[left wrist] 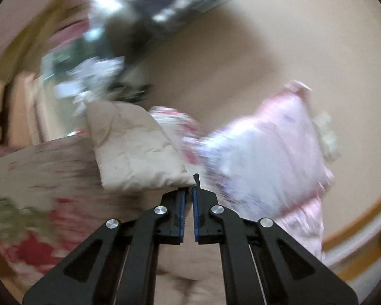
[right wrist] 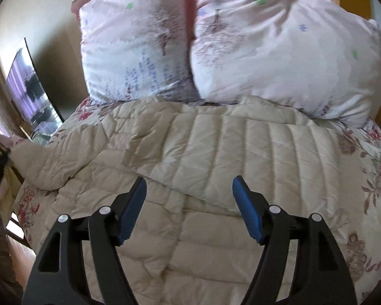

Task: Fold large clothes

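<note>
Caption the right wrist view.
Open right tool above a beige quilted jacket on a floral bedspread, pillows behind.

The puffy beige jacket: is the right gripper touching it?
Apart. In the right wrist view the right gripper hangs open above the beige jacket, and its blue pads press on no fabric.

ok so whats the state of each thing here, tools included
left tool: shut on a corner of the jacket, lifted
right tool: open, empty, above the jacket
beige quilted jacket: spread flat on the bed, one sleeve pulled out to the side
two pillows: propped side by side, touching, at the jacket's far edge
floral bedspread: lying under the jacket
</note>
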`<action>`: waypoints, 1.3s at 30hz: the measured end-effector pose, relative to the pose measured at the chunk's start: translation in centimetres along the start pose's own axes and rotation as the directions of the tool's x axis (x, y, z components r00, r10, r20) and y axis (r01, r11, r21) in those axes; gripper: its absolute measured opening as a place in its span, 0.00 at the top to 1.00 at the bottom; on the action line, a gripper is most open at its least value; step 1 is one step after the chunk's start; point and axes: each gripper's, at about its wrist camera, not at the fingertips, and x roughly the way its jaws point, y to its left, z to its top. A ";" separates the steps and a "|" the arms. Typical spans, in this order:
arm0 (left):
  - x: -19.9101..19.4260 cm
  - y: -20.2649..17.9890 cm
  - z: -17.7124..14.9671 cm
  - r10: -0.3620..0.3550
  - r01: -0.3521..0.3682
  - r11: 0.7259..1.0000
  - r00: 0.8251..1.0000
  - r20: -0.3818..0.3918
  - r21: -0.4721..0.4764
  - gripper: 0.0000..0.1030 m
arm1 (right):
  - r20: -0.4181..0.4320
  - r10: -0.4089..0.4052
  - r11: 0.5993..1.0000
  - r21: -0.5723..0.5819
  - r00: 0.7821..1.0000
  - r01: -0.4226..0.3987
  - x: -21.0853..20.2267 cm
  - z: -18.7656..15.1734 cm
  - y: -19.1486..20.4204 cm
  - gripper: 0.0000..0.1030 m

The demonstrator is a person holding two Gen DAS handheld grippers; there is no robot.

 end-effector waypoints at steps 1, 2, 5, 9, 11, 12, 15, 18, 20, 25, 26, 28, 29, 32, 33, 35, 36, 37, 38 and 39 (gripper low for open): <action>0.5 -2.9 -0.7 -0.050 0.052 0.997 0.999 -0.019 0.065 0.97 | 0.002 -0.005 1.000 0.009 1.000 0.005 -0.1 -0.1 -0.5 0.31; 0.9 -4.5 -1.3 -0.081 0.084 0.991 0.996 -0.036 0.101 0.97 | 0.003 -0.008 1.000 0.019 1.000 0.008 -0.2 -0.1 -1.0 0.31; 3.1 -11.4 -4.8 -0.202 0.232 0.946 0.968 -0.146 0.227 0.97 | 0.002 -0.015 0.998 0.055 1.000 0.015 -0.4 -0.6 -2.6 0.31; 6.3 -18.1 -11.2 -0.293 0.388 0.869 0.904 -0.313 0.307 0.97 | -0.002 -0.024 0.995 0.099 1.000 0.024 -0.6 -1.4 -4.6 0.32; 8.1 -20.3 -14.8 -0.310 0.447 0.839 0.861 -0.402 0.311 0.97 | -0.001 -0.031 0.993 0.113 1.000 0.031 -0.9 -1.7 -5.3 0.31; 9.3 -21.3 -17.0 -0.302 0.468 0.827 0.838 -0.455 0.312 0.97 | 0.001 -0.036 0.992 0.121 0.999 0.036 -1.1 -1.9 -5.8 0.31; 11.7 -22.7 -22.2 -0.243 0.498 0.801 0.778 -0.579 0.333 0.97 | 0.003 -0.053 0.988 0.143 0.999 0.052 -1.6 -2.2 -6.9 0.31; 13.3 -23.3 -26.3 -0.160 0.515 0.771 0.725 -0.669 0.374 0.94 | -0.001 -0.066 0.985 0.162 0.998 0.065 -1.7 -2.5 -7.9 0.31; 13.6 -23.0 -28.1 -0.117 0.528 0.757 0.689 -0.715 0.385 0.88 | -0.006 -0.067 0.984 0.164 0.998 0.067 -1.7 -2.6 -8.0 0.31; 10.3 -20.9 -25.5 -0.177 0.554 0.739 0.709 -0.683 0.383 0.22 | -0.006 -0.044 0.993 0.113 0.999 0.045 -1.7 -2.4 -6.5 0.32; 9.6 -20.3 -24.5 -0.186 0.549 0.740 0.722 -0.666 0.388 0.21 | -0.005 -0.038 0.995 0.097 0.999 0.038 -1.6 -2.3 -6.0 0.32; 7.9 -18.5 -21.9 -0.191 0.512 0.755 0.770 -0.609 0.410 0.21 | -0.011 -0.030 0.998 0.050 1.000 0.030 -1.1 -2.1 -4.6 0.32; 7.4 -17.9 -20.9 -0.184 0.490 0.762 0.791 -0.583 0.425 0.21 | -0.014 -0.032 0.999 0.042 0.999 0.033 -0.9 -2.0 -4.3 0.32; 5.4 -14.7 -18.2 -0.111 0.375 0.782 0.869 -0.481 0.497 0.21 | -0.035 -0.021 0.993 0.119 0.999 0.025 0.5 -1.4 -5.1 0.36; 4.8 -13.6 -17.6 -0.077 0.335 0.786 0.887 -0.456 0.520 0.21 | -0.042 -0.013 0.988 0.156 0.999 0.019 0.9 -1.3 -5.6 0.41; 4.0 -11.0 -16.6 -0.005 0.260 0.791 0.908 -0.419 0.554 0.21 | -0.056 0.009 0.976 0.219 0.998 0.003 2.0 -0.9 -6.8 0.45; 3.7 -9.6 -16.2 0.028 0.230 0.794 0.911 -0.411 0.563 0.21 | -0.063 0.013 0.974 0.228 0.998 0.002 2.4 -0.8 -7.0 0.46; 3.5 -9.0 -16.0 0.043 0.216 0.796 0.911 -0.409 0.565 0.21 | -0.074 0.016 0.973 0.233 0.997 0.002 3.0 -0.8 -7.1 0.46; 3.5 -7.9 -15.8 0.067 0.195 0.802 0.910 -0.409 0.564 0.21 | -0.088 0.019 0.972 0.236 0.996 0.002 3.7 -0.8 -7.1 0.48; 3.3 -7.0 -15.6 0.079 0.183 0.808 0.909 -0.410 0.560 0.21 | -0.098 0.021 0.972 0.237 0.995 0.003 4.1 -0.9 -7.0 0.50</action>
